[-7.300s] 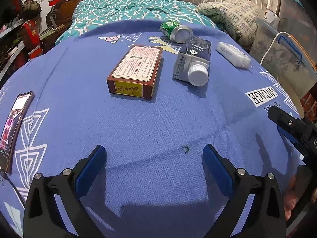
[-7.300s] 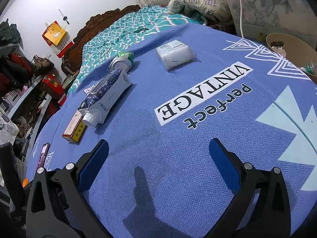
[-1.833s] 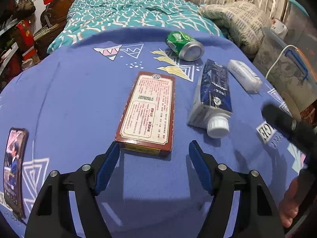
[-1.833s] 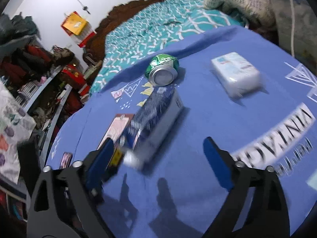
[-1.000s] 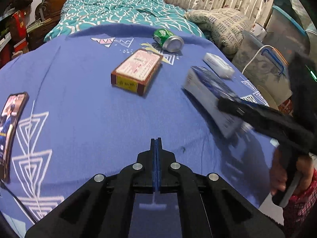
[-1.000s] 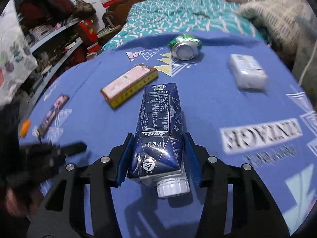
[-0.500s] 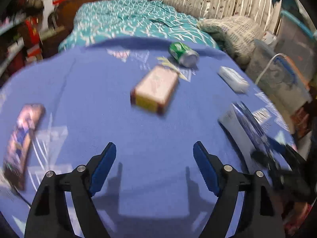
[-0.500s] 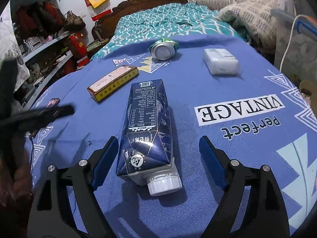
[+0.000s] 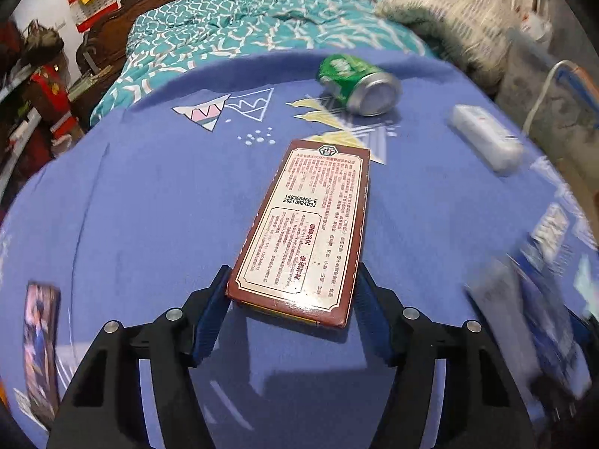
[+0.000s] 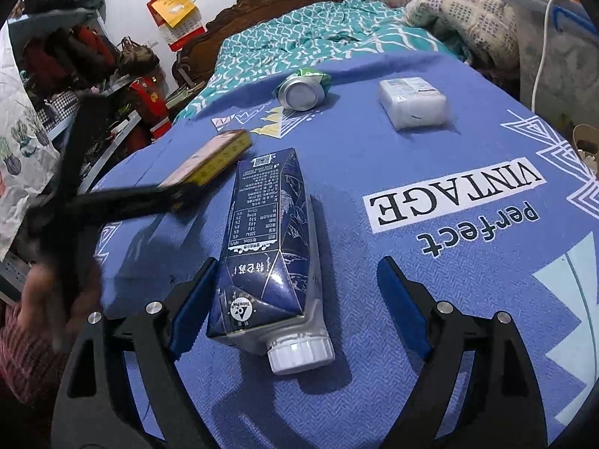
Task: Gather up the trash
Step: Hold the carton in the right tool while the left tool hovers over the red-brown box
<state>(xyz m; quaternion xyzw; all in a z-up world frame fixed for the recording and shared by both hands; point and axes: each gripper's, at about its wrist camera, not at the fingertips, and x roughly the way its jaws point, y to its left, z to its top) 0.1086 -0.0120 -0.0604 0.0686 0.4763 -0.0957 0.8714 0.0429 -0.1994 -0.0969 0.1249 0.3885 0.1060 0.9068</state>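
Left gripper [image 9: 290, 312] straddles the near end of the box [image 9: 305, 224], jaws closing, box between them. Blue pads sit at or just off the box's long sides; firm pinch not confirmed. Box lies flat on the blue cloth [image 9: 142, 202], long axis running toward 12 o'clock, printed face up, yellow edge at the near end. Judged: thin cardboard, light, probably empty, stiff across its width but crushable if squeezed hard. Best hold is where the pads are now, across the narrow width near the end; low profile means pads must reach down to the cloth.

Right gripper [image 10: 295, 303] is spread wide, nothing pinched. Carton [image 10: 267, 241] lies on its side between the jaws, white cap [image 10: 301, 353] toward the camera, left pad close to its side, right pad well apart. Judged: coated paper, smooth and a bit slippery, light if empty, walls dent easily, folded cap end is stiffer. Take it across the flat side walls mid-body, not on the cap.

Outward in the left wrist view: green can [image 9: 357, 84] on its side at 1 o'clock, round, will roll, thin metal. White tissue pack [image 9: 486, 142] at 2 o'clock, soft, squashy. Phone [image 9: 41, 344] at 9 o'clock, not trash. Bed [image 9: 239, 26] beyond at 12.
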